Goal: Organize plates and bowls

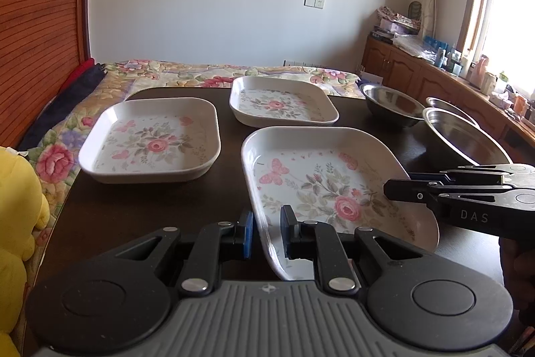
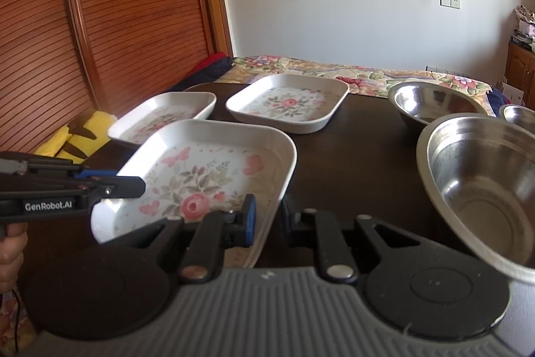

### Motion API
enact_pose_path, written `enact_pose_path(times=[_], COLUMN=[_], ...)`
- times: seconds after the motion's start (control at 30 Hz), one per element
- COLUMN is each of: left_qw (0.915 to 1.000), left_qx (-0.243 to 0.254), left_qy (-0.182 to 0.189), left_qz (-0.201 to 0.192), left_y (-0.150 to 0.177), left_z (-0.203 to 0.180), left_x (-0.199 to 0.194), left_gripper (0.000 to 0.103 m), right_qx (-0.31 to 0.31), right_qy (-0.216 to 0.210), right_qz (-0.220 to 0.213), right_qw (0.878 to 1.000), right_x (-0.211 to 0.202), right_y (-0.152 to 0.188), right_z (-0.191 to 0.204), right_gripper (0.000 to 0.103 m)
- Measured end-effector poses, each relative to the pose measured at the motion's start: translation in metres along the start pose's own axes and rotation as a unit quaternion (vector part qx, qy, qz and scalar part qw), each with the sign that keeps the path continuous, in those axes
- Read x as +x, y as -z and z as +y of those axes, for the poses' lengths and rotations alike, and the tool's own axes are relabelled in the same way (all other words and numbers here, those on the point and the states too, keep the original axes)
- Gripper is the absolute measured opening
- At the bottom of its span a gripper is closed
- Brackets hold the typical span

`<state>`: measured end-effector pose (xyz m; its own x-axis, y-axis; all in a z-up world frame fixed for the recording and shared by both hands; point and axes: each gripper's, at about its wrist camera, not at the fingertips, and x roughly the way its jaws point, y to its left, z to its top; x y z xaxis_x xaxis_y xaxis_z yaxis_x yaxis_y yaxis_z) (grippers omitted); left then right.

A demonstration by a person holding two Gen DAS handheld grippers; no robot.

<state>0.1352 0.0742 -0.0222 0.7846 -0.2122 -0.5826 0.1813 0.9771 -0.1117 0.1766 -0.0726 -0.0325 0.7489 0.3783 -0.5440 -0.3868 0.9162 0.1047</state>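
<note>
Three white square floral plates lie on the dark table (image 1: 133, 209). The nearest plate (image 1: 327, 186) (image 2: 200, 169) is held from both sides. My left gripper (image 1: 266, 231) (image 2: 130, 181) is shut on its left rim. My right gripper (image 2: 268, 221) (image 1: 401, 186) is shut on its right rim. A second plate (image 1: 150, 139) (image 2: 160, 112) sits at the left and a third (image 1: 281, 102) (image 2: 287, 102) at the back. On the right stand three steel bowls: a large near one (image 2: 485, 186) (image 1: 464, 139), a far one (image 2: 434, 106) (image 1: 391, 106), and a small one (image 2: 518, 116) partly hidden.
A bed with a floral quilt (image 1: 207, 72) borders the table's far and left sides. A yellow plush toy (image 1: 16, 206) lies at the left, beside a wooden wardrobe (image 2: 100, 22). Cluttered wooden cabinets (image 1: 418, 72) run under the window at right. A hand (image 2: 10, 250) holds the left gripper.
</note>
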Motion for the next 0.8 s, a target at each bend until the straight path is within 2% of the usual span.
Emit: enact_pose_path(times=[0.47, 0.8], left_qw=[0.9999, 0.9998], left_qx=[0.004, 0.006], left_qy=[0.004, 0.002], left_qz=[0.011, 0.020], left_y=[0.027, 0.038], left_z=[-0.010, -0.012], left_x=[-0.029, -0.036], left_gripper=[0.018, 0.018], right_qx=[-0.004, -0.007], right_qy=[-0.011, -0.017], right_qz=[0.009, 0.013], right_qw=[1.000, 1.000], right_x=[-0.029, -0.038], right_y=[0.026, 0.036], right_z=[0.014, 0.020], right_gripper=[0.018, 0.018])
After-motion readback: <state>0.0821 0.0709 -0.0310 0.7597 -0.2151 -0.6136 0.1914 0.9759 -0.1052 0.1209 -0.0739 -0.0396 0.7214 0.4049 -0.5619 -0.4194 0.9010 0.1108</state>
